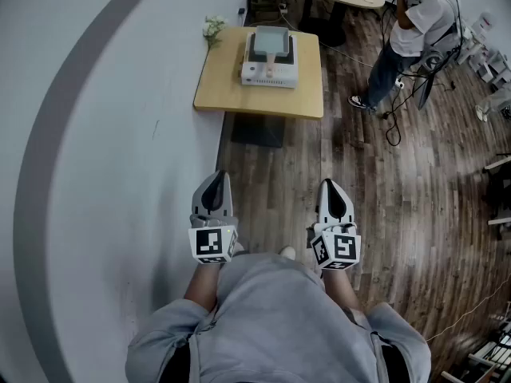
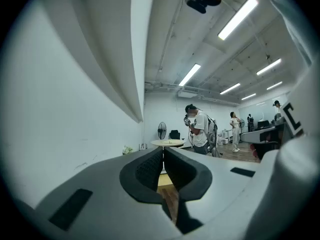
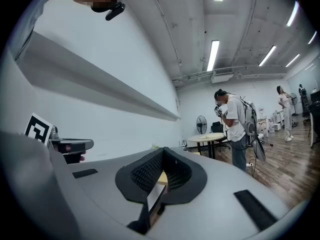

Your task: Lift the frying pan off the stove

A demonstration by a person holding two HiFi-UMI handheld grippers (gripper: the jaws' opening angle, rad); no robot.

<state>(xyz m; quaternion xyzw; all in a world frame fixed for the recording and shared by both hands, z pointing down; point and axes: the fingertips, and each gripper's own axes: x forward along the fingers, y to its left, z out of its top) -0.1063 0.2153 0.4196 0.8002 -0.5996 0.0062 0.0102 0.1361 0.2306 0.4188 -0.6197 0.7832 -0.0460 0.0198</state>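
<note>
Since the left gripper (image 1: 214,183) and right gripper (image 1: 331,188) are both pressed together on nothing, level at the holder's waist, this hasn't really started. The square grey frying pan (image 1: 270,42) sits on a white tabletop stove (image 1: 270,73), far off on a small light-wood table (image 1: 231,94) by the white wall. Risk imo: a lopsided pinch tips the pan, or drags the stove along. Only dark wooden floor (image 1: 271,174) lies between. Another person (image 1: 411,26) and loose black cables (image 1: 391,130) are far right.

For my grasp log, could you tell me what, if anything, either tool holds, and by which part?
Nothing is held: left tool and right tool are shut, empty.
</note>
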